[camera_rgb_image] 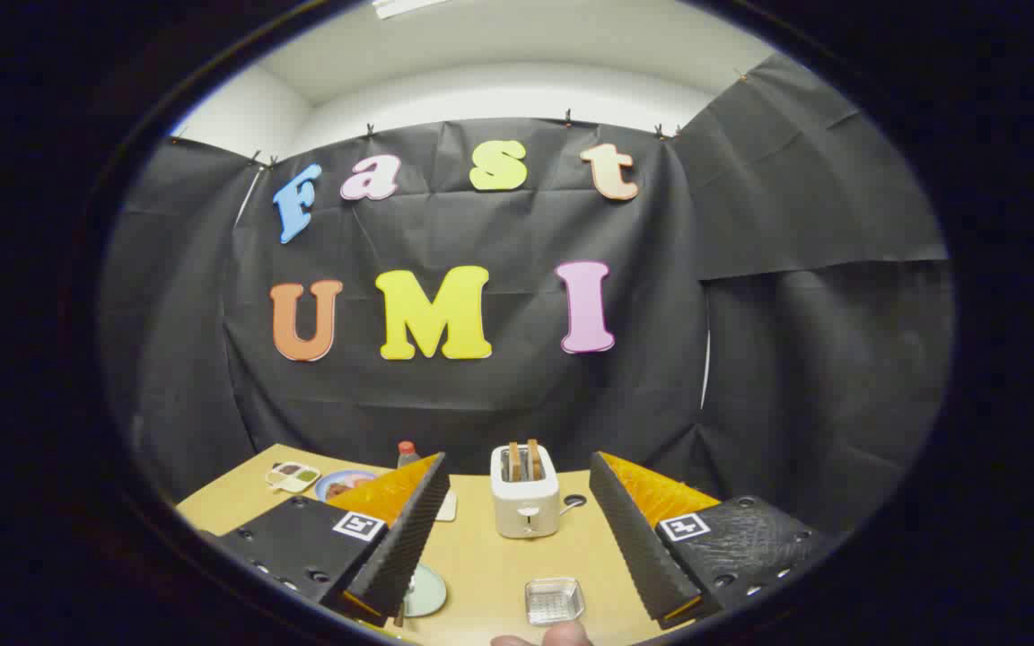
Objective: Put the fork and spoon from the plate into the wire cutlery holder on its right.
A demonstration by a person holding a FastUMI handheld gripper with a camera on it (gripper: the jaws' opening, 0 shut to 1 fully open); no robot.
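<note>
My gripper is held high above the wooden table, its two black ridged fingers spread wide apart with nothing between them. Low between the fingers, a pale green plate peeks out beside the left finger, with a thin utensil handle at its near edge; I cannot tell whether it is the fork or the spoon. To the plate's right stands the small square wire cutlery holder, seen from above.
A white toaster with two slices of toast stands beyond the fingers at the table's back. A red-capped bottle, a blue plate of food and a small divided dish sit at the back left. A fingertip shows at the near edge.
</note>
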